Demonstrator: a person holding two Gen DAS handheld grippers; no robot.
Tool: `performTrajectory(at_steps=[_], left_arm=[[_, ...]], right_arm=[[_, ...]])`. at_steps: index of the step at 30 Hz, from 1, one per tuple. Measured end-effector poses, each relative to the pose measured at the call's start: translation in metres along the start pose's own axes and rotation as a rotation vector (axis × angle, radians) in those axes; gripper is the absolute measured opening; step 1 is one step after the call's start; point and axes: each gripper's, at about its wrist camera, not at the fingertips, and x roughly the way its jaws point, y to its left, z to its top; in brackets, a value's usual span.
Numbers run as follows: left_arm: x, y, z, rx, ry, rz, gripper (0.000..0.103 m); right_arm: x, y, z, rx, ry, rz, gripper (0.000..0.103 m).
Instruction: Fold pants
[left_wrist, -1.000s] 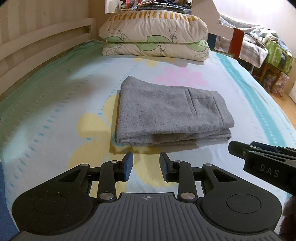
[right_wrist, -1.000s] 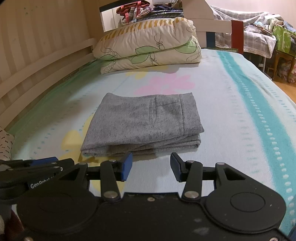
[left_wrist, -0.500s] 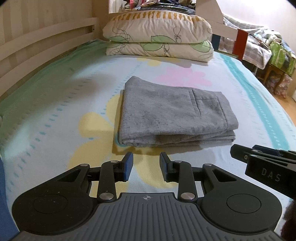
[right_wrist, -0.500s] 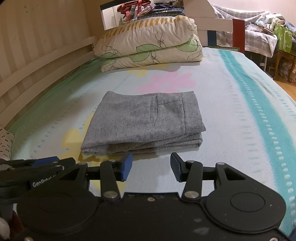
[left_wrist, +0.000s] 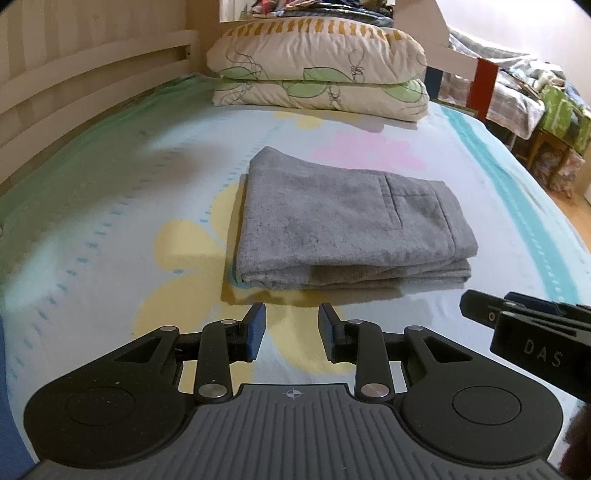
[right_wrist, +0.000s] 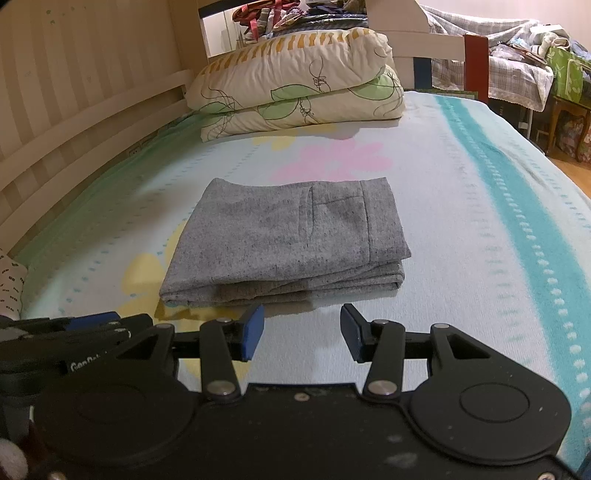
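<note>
Grey pants (left_wrist: 343, 221) (right_wrist: 288, 243) lie folded into a thick rectangle in the middle of the bed, a back pocket facing up. My left gripper (left_wrist: 291, 326) hovers just short of the stack's near edge, open with nothing between its blue pads. My right gripper (right_wrist: 301, 330) sits a little nearer than the same edge, open wider and also empty. Each gripper's body shows at the side of the other's view: the right one (left_wrist: 524, 332) at the right, the left one (right_wrist: 74, 336) at the left.
The bed sheet (left_wrist: 110, 229) is pale blue with flowers and a teal stripe (right_wrist: 524, 221). Two stacked pillows (left_wrist: 317, 70) (right_wrist: 295, 88) rest at the far end. A white slatted rail (left_wrist: 74, 85) runs along the left. Cluttered furniture (right_wrist: 517, 74) stands beyond the bed's right side.
The view drifts very slightly, so the pants sit a touch lower in the left wrist view. Both grippers keep the same opening and the pants lie unchanged.
</note>
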Motion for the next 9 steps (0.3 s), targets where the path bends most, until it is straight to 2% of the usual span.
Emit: performTrajectory(at_steps=[9], left_arm=[[0.0018,0.0008,-0.0002,0.002,-0.008,0.004,0.031]], right_arm=[[0.0027,0.0018,-0.0026,0.001,0.005,-0.002,0.049]])
